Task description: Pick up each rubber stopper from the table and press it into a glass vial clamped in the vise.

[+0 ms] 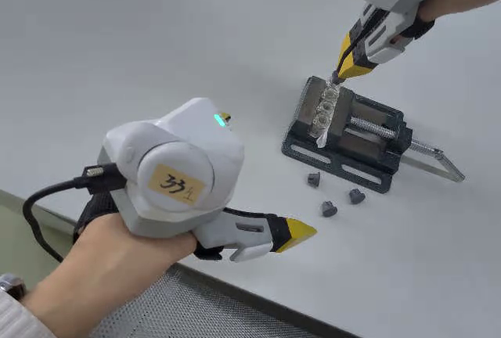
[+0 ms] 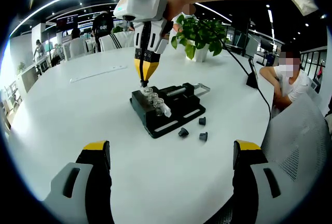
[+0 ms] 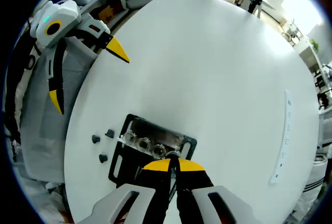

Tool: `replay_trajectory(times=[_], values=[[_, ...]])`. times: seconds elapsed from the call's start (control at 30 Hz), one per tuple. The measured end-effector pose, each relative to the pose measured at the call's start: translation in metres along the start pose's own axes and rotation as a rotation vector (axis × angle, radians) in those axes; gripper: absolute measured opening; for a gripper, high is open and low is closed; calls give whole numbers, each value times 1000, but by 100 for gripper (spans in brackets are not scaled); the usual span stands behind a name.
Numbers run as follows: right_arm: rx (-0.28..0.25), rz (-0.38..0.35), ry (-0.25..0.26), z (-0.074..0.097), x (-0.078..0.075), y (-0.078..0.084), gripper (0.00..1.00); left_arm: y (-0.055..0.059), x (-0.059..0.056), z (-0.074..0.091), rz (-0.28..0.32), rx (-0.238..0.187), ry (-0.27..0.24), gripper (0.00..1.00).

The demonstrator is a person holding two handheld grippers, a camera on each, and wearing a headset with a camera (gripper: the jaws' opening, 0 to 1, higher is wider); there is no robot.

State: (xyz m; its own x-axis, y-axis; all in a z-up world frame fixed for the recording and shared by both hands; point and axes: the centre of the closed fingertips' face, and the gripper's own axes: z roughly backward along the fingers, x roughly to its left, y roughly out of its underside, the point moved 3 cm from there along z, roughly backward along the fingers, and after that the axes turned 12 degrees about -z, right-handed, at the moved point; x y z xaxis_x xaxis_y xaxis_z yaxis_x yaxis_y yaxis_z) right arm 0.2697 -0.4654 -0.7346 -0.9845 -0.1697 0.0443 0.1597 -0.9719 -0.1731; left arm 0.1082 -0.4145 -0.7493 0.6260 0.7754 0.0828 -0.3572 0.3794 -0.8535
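Note:
A black vise [image 1: 368, 154] on the white table clamps a row of glass vials [image 1: 322, 111]. My right gripper [image 1: 337, 79] points down at the vial on the far end, shut, with a small dark rubber stopper [image 3: 174, 155] pinched at its tips just over that vial's mouth. The left gripper view shows the same: the right gripper [image 2: 144, 82] on the end vial of the row [image 2: 154, 99]. Three loose stoppers [image 1: 329, 209] lie on the table in front of the vise. My left gripper [image 1: 262, 175] hovers near the table's front edge, open and holding nothing.
The vise's screw handle [image 1: 438, 158] sticks out to the right. A mesh chair [image 1: 156, 307] sits below the table's front edge. Across the table are a potted plant [image 2: 199, 35], a black cable [image 2: 244, 68] and a seated person [image 2: 282, 79].

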Motion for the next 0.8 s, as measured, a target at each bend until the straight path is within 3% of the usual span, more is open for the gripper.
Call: replay_trajectory(times=[0.57,0.8], values=[[44,2,-5,-3,1,-1,0,2,0,0,15,0,-1,98],[14,-37,-8,-4,-1,1,0,3,0,-1,18,3,-3,98]])
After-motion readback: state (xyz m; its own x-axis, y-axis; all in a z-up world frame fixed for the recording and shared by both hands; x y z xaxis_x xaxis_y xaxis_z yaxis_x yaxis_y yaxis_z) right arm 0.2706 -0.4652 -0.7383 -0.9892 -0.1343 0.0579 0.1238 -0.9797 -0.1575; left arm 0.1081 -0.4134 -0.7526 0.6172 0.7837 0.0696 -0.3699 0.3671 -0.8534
